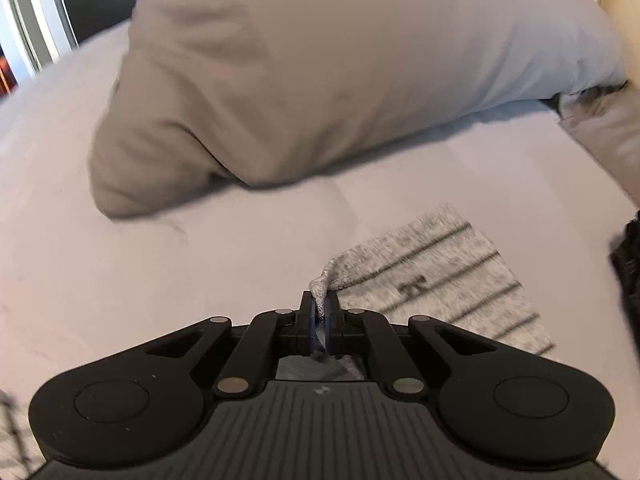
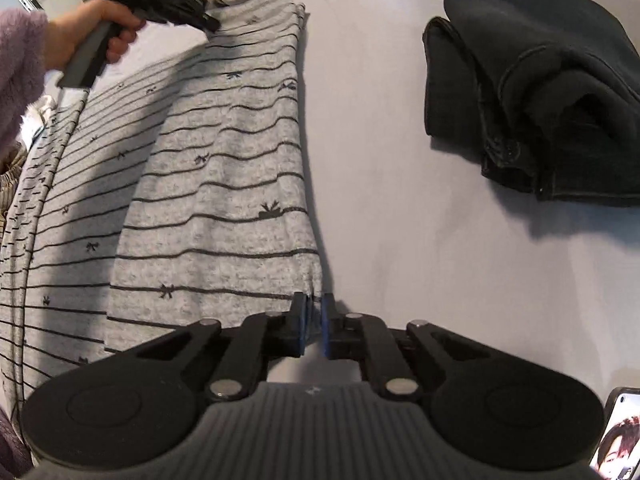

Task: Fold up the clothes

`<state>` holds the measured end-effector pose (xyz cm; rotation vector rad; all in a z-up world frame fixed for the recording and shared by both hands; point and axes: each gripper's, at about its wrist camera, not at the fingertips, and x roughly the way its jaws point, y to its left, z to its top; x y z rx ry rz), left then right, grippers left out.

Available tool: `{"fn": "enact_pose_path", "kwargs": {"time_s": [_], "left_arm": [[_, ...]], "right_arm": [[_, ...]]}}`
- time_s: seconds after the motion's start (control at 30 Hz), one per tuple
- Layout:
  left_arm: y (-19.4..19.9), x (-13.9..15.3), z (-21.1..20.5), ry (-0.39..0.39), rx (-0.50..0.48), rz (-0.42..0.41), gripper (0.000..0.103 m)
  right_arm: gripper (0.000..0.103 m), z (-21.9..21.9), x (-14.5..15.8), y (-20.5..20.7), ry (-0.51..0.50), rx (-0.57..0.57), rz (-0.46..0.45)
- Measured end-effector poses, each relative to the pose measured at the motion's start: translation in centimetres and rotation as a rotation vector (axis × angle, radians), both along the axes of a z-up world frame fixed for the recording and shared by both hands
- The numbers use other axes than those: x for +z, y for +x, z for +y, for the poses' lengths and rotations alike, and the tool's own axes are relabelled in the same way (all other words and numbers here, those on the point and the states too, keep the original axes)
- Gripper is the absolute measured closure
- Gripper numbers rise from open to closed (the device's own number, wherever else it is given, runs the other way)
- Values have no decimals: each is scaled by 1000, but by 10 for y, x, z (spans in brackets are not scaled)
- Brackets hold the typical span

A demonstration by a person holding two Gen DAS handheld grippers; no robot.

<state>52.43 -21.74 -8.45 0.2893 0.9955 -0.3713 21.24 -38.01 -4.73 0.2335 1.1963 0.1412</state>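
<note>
Your left gripper [image 1: 319, 312] is clamped on a bunched corner of the grey striped garment [image 2: 224, 168]; the fabric is twisted into a thin rope between the jaws, so the hold is on an edge, not a flat layer. From the right wrist view, that same left gripper [image 2: 208, 23] sits at the garment's far corner, with your hand [image 2: 94, 30] on the handle, just short of the beige pillow [image 1: 320, 64].

Your right gripper [image 2: 314, 312] is at the garment's near corner. Jaws stand at a narrow gap with the hem right at the tips, possibly a sliver of fabric between them. I can't tell if it is pinching or just letting go.

The garment lies on the pale sheet [image 2: 400, 200], one long panel doubled over the rest, its folded edge running straight from the near corner to the far one. With a gripper at each end of that edge you keep it taut and square. My read: a lengthwise fold is in hand or just laid.

A dark folded garment [image 2: 532, 92] sits well off the striped one's right edge, clear of it. A phone [image 2: 618, 436] sits near the striped one's close end, off to the right.
</note>
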Motion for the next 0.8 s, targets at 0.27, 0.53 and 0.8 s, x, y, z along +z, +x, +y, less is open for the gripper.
{"fn": "enact_pose_path", "kwargs": {"time_s": [0.27, 0.53, 0.8], "left_arm": [[-2, 14, -11, 2, -33, -127, 54], [-15, 25, -54, -63, -109, -53, 57], [-24, -1, -116, 0, -84, 54, 76]], "right_arm": [[94, 2, 2, 0, -6, 4, 5], [89, 3, 9, -1, 4, 6, -16], [62, 8, 15, -6, -5, 22, -46]]}}
